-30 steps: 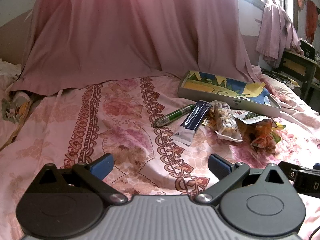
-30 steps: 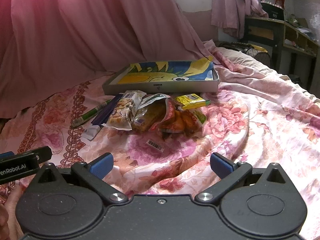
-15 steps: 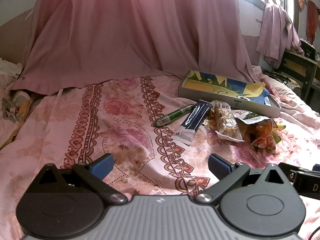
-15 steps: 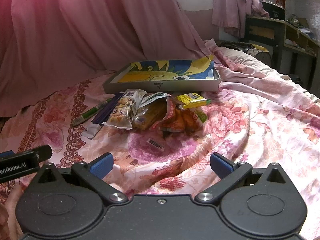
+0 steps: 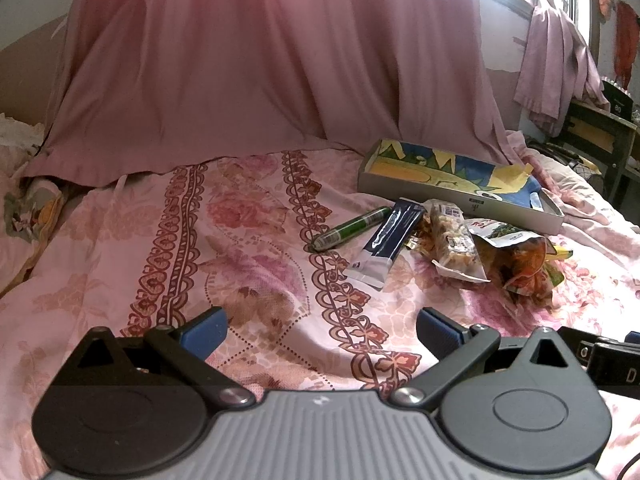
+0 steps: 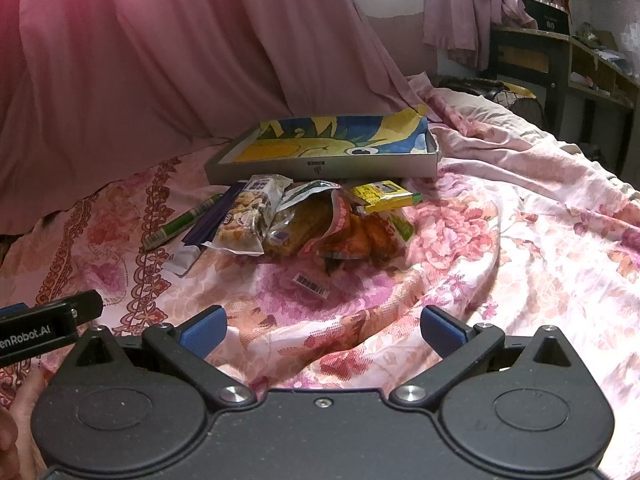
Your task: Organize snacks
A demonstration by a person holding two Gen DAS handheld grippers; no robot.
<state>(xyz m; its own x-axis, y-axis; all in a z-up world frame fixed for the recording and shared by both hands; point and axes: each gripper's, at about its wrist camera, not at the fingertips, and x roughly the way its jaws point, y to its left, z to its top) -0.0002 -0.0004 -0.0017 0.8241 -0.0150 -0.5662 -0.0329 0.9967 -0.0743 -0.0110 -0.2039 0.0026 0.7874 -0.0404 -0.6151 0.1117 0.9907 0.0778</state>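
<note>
Left gripper (image 5: 320,330) low over floral bedsheet (image 5: 248,264), jaws spread wide, nothing between blue pads (image 5: 202,330). Right gripper (image 6: 322,330) likewise spread wide and empty, over sheet folds. Part of right gripper visible at right edge of left view; part of left gripper at left edge of right view.

Barcode sticker (image 6: 311,281) loose on sheet, just ahead of right gripper and in front of snack pile.

Snack pile mid-bed, well apart from both grippers, all lying flat:
- green stick pack (image 5: 351,228), leftmost, slightly apart from the rest
- dark blue sachet (image 5: 386,246) beside it
- clear nut bar pack (image 5: 452,238), touching sachet's upper end
- orange-red snack bag (image 5: 520,258), overlapping bar pack on its right
- yellow packet (image 6: 380,196) behind bag, close to tray front

Shallow grey tray (image 5: 420,193) just behind pile, lined with blue-yellow cartoon print, no snacks visible inside.

Pink drape (image 5: 260,60) hanging behind bed. Dark wooden shelf unit (image 6: 560,72) far right.
</note>
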